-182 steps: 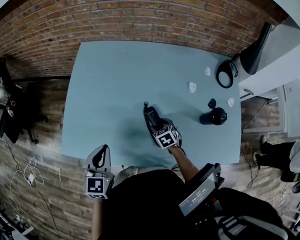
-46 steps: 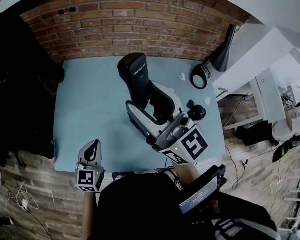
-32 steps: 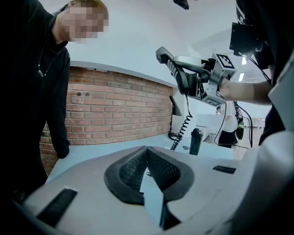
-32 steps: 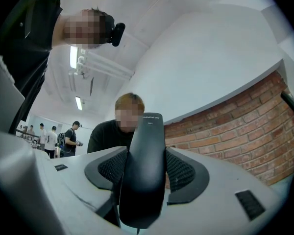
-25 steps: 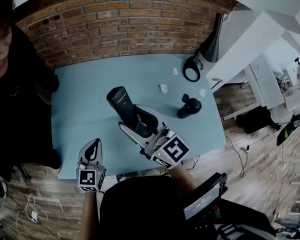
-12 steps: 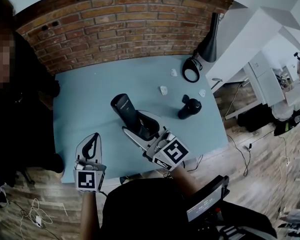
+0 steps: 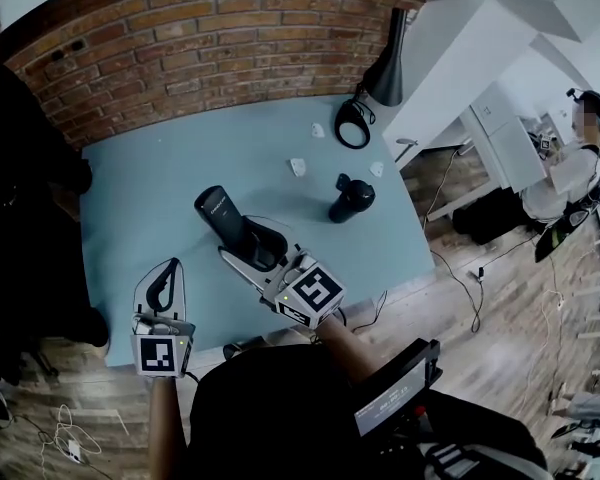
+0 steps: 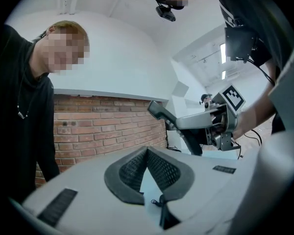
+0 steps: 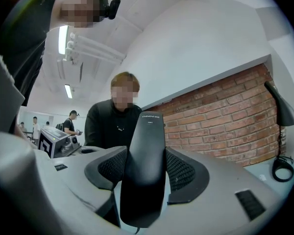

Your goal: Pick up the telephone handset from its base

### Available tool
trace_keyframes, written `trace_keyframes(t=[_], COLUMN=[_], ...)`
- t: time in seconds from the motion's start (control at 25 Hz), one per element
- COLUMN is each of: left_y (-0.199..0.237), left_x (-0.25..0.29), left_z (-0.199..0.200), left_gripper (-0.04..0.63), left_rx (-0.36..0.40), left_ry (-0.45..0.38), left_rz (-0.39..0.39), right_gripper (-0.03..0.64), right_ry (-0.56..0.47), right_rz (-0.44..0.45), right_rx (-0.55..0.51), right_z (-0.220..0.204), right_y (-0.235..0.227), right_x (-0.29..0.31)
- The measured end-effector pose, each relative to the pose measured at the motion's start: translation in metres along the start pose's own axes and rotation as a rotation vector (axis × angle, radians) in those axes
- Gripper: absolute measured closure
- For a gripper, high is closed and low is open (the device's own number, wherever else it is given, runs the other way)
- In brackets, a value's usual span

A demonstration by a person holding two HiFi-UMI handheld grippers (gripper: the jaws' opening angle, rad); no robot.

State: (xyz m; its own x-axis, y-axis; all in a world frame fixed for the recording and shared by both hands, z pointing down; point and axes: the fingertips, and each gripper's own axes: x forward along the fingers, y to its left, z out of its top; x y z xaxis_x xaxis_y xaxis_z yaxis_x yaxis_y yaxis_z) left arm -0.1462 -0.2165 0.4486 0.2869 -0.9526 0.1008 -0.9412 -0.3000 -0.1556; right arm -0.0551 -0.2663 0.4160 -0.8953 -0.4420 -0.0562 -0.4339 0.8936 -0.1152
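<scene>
My right gripper [image 7: 248, 249] is shut on the lower part of the black telephone handset [image 7: 223, 218] and holds it tilted above the blue table [image 7: 130, 198]. In the right gripper view the handset [image 9: 146, 170] stands upright between the mesh pads [image 9: 186, 173] of my right gripper [image 9: 146, 177]. The telephone base is hidden from every view. My left gripper [image 7: 165, 283] hovers over the table's front edge, shut and holding nothing. In the left gripper view the left gripper [image 8: 147, 153] has its pads meeting in a V, with the handset [image 8: 161, 112] at the right.
A black cylinder [image 7: 350, 200] stands on the table's right part, with small white pieces [image 7: 298, 167] near it. A black lamp [image 7: 385, 63] with a ring base [image 7: 355, 123] stands at the back right. A person in black [image 7: 10, 168] stands at the table's left.
The right gripper and the handset, held high and close to the head camera 1.8 s ago, have come down and moved left. The left gripper stays near the front edge.
</scene>
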Motion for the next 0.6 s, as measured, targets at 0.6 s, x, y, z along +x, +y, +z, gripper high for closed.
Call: trace_keyframes(t=[0.6], left_y=[-0.014], left_x=[0.001], left_z=[-0.043], left_gripper=[0.581], left_rx=[-0.077], left_ry=[0.051], left_rz=[-0.022], right_gripper=[0.374], right_ry=[0.113], right_rz=[-0.034], right_rx=[0.031], right_z=[-0.051], right_y=[-0.002], right_x=[-0.013])
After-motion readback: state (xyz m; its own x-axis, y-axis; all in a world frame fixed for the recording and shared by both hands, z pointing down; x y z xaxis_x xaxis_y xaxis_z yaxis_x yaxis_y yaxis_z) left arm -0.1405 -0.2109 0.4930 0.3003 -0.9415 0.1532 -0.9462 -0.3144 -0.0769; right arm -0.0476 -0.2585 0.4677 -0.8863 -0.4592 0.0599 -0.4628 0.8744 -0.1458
